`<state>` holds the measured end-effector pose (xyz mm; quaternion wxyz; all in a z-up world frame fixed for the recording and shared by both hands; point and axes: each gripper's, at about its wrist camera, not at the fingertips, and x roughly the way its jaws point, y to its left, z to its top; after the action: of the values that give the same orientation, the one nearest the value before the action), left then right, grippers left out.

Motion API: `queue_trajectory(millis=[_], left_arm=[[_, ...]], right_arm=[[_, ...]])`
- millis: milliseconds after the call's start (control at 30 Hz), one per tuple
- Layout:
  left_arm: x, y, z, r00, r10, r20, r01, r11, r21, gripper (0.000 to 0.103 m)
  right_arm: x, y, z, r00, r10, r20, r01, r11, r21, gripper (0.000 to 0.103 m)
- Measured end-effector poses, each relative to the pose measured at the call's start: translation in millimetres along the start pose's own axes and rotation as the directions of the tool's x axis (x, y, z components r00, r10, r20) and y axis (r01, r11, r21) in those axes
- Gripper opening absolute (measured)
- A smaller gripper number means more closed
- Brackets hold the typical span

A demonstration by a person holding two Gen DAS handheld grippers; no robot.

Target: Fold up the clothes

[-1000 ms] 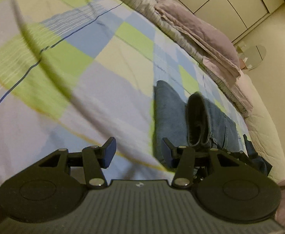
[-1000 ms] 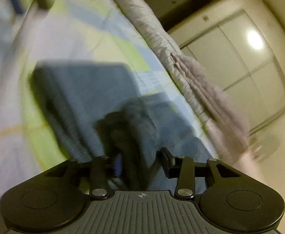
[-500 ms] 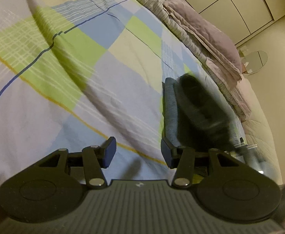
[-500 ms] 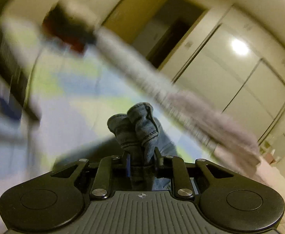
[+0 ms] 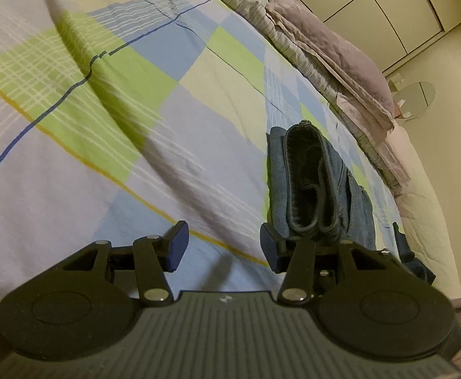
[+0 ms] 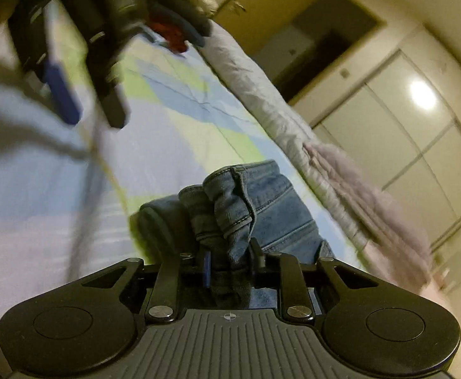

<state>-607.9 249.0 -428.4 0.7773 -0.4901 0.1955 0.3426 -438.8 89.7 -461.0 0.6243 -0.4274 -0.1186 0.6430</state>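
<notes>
Two denim layers now stacked lower right on the bed [image 5: 72, 170]: jeans [image 5: 309, 183] folded over since a second ago. Right gripper [image 6: 230, 260] clamping jeans hem; left gripper [image 5: 222, 246] wide, empty.

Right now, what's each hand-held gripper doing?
Left hand-held gripper: open, holding nothing.
Right hand-held gripper: closed on the bunched jeans.

A bed [image 5: 72, 126] fills the near left, its cover checked in green, blue and lilac. A mauve blanket [image 5: 340, 60] lies along its far edge. Pale wardrobe doors [image 6: 413, 145] line the right wall, reflecting a lamp [image 6: 422, 94]. The floor [image 5: 451, 158] is cream.
</notes>
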Motion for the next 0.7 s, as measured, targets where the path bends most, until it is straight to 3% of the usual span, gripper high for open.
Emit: queue_trajectory(millis=[133, 233, 333, 400, 467, 533, 567, 633, 700], left_arm=[[1.6, -5.2, -1.0, 1.0, 0.019, 0.002, -0.02, 1.0, 0.014, 0.044], [2.4, -9.9, -2.0, 0.999, 0.036, 0.006, -0.036, 0.999, 0.024, 0.044], [-3.9, -21.3, -3.3, 0.998, 0.056, 0.019, -0.057, 0.997, 0.052, 0.044], [-8.0, -28.9, -4.1, 0.997, 0.069, 0.029, -0.071, 0.995, 0.07, 0.044], [-12.7, -37.7, -4.7, 0.996, 0.079, 0.041, -0.082, 0.992, 0.093, 0.044], [-19.6, -56.3, -3.5, 0.996, 0.058, 0.07, -0.068, 0.986, 0.151, 0.04], [-21.5, -67.8, -2.8, 0.996, 0.038, 0.083, -0.054, 0.98, 0.191, 0.031], [-21.3, -95.2, -1.4, 0.995, -0.006, 0.099, -0.022, 0.958, 0.284, 0.025], [-14.8, -121.8, -2.0, 0.994, -0.03, 0.106, -0.012, 0.928, 0.373, 0.02]], right_arm=[[-4.8, -21.5, 2.0, 1.0, 0.012, 0.029, -0.015, 0.994, 0.108, 0.021], [9.6, -6.9, -6.6, 0.998, 0.061, -0.016, -0.06, 0.997, 0.04, 0.03], [6.4, -5.5, -1.8, 0.999, 0.022, -0.041, -0.021, 0.999, 0.032, 0.033], [-1.7, -24.7, -1.5, 0.997, 0.065, -0.037, -0.06, 0.989, 0.139, 0.036], [-12.5, -50.9, -6.3, 0.994, 0.108, -0.029, -0.096, 0.957, 0.275, 0.048], [-23.1, -84.2, -23.8, 0.992, 0.123, -0.037, -0.091, 0.878, 0.469, 0.049], [-27.7, -101.7, -35.7, 0.991, 0.122, -0.048, -0.073, 0.817, 0.573, 0.049], [-36.9, -136.7, -59.5, 0.99, 0.125, -0.071, -0.029, 0.658, 0.753, 0.049], [-46.3, -170.5, -82.9, 0.987, 0.127, -0.093, 0.022, 0.471, 0.882, 0.048]])
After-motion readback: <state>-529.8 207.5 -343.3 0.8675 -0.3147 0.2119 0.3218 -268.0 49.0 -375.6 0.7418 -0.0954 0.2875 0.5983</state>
